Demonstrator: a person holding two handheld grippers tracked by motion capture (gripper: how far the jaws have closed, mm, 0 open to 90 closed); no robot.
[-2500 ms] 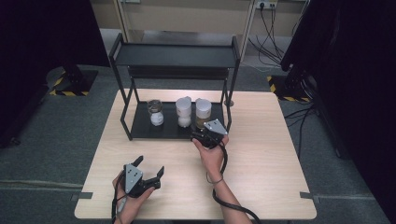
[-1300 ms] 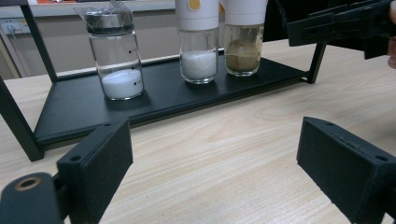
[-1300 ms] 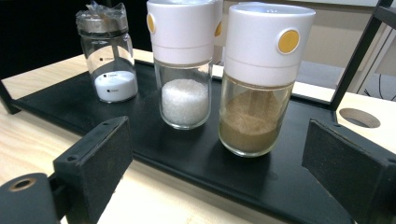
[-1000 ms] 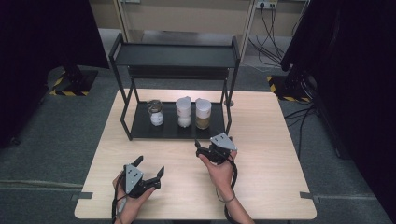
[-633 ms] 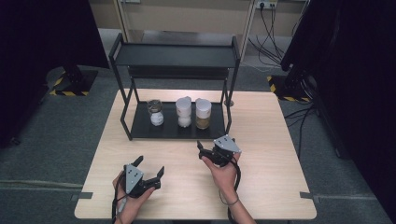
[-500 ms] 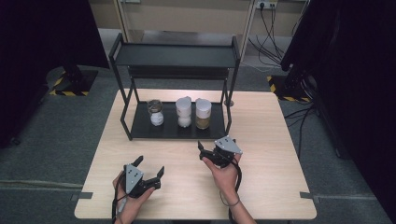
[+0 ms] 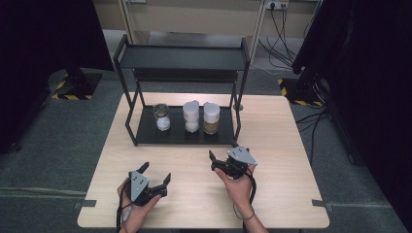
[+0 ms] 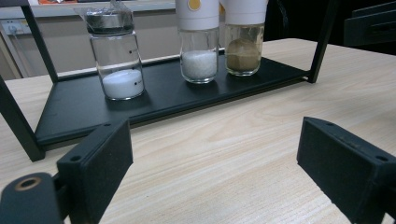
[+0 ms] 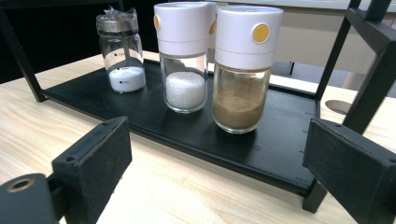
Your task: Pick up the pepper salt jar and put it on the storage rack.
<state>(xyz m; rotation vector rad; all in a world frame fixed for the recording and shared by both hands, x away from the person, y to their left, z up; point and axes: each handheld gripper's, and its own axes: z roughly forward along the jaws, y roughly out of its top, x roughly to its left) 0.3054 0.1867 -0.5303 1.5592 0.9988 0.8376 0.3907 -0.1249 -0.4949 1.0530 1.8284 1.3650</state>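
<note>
Reaching toward 12 o'clock, the right gripper (image 7: 221,158), jaws wide and empty, could clip the rack post (image 9: 373,84) or topple the brown-powder jar (image 9: 243,70); left gripper (image 7: 154,173) likewise gapes.

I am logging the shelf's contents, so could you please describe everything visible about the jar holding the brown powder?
The clear glass jar of brown powder has a tall white plastic cap bearing a round yellow button. It is roughly half full and stands upright on the black metal rack's bottom shelf, rightmost of three. It stands close beside the white-capped glass jar of white granules; whether they touch is unclear.
</note>
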